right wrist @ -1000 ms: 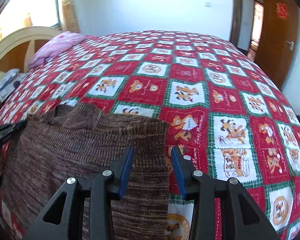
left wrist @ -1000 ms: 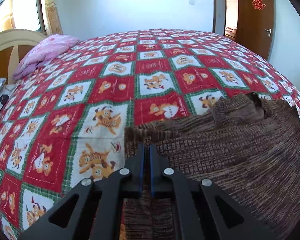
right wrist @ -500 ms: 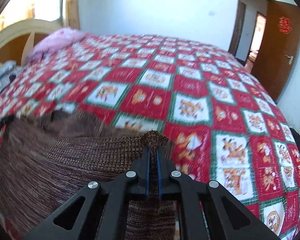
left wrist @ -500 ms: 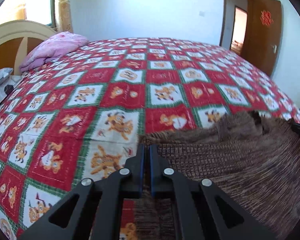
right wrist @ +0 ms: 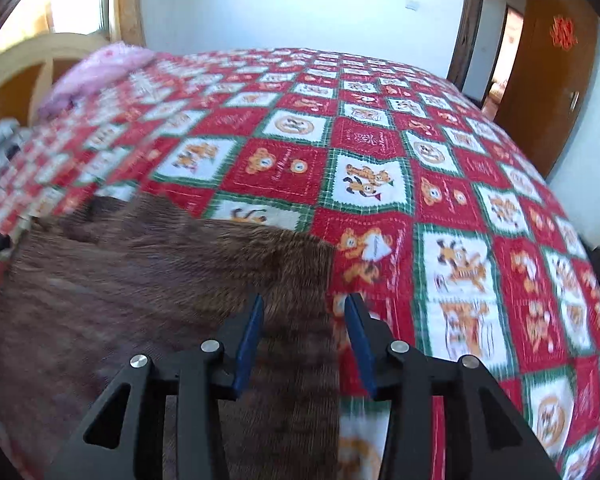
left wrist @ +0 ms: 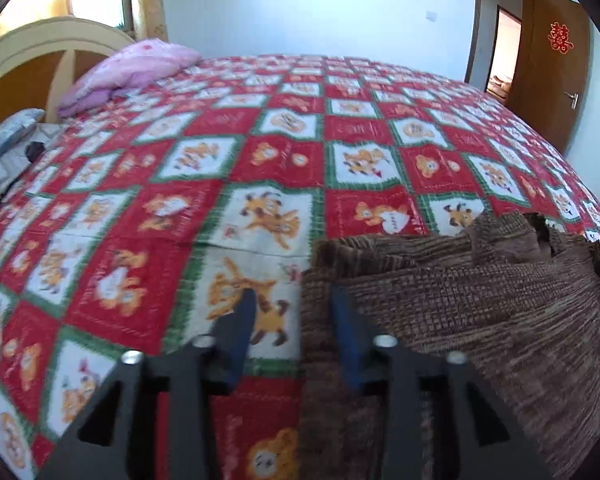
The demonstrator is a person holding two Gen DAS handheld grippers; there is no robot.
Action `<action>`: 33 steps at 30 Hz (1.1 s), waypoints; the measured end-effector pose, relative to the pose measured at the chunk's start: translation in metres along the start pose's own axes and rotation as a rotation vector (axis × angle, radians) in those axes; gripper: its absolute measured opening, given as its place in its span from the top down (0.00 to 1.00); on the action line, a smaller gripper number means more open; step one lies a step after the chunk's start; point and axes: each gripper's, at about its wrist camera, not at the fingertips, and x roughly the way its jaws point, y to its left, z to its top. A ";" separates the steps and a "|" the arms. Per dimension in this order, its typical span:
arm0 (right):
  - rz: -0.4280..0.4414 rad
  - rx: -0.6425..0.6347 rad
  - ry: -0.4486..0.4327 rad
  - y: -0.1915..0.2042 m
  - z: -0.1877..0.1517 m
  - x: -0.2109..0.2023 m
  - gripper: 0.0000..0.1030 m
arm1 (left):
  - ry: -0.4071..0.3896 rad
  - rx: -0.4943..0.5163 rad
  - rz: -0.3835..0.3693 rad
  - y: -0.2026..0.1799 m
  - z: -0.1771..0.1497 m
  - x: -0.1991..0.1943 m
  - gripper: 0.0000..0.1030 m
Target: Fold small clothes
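Both grippers, left (left wrist: 292,320) and right (right wrist: 304,320), are opening, letting go of the brown knit's (left wrist: 480,320) folded edge; next comes a fresh grip for another fold.

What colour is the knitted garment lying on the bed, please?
Mottled brown knitted garment; sharpest in the left wrist view.

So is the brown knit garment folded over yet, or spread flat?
Folded, at least partly: in the left wrist view the brown knit garment shows a top layer whose edge lies short of a lower layer on the bedspread.
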 end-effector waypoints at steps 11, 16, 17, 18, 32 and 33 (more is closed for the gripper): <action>0.189 0.050 0.171 -0.027 -0.118 -0.066 0.58 | 0.036 0.098 -0.156 0.003 -0.100 -0.090 0.45; 0.163 0.050 0.129 -0.015 -0.136 -0.070 0.90 | 0.025 0.135 -0.160 -0.015 -0.123 -0.089 0.49; 0.157 0.063 0.123 -0.016 -0.134 -0.074 0.93 | 0.020 0.136 -0.177 -0.017 -0.121 -0.088 0.66; 0.143 0.062 0.114 -0.017 -0.132 -0.079 0.94 | 0.020 0.137 -0.178 -0.020 -0.118 -0.087 0.75; -0.059 -0.032 0.095 -0.008 -0.124 -0.092 0.58 | 0.025 0.106 -0.149 -0.001 -0.125 -0.108 0.42; -0.065 -0.045 0.065 -0.003 -0.121 -0.098 0.58 | 0.008 0.094 -0.147 0.003 -0.123 -0.111 0.36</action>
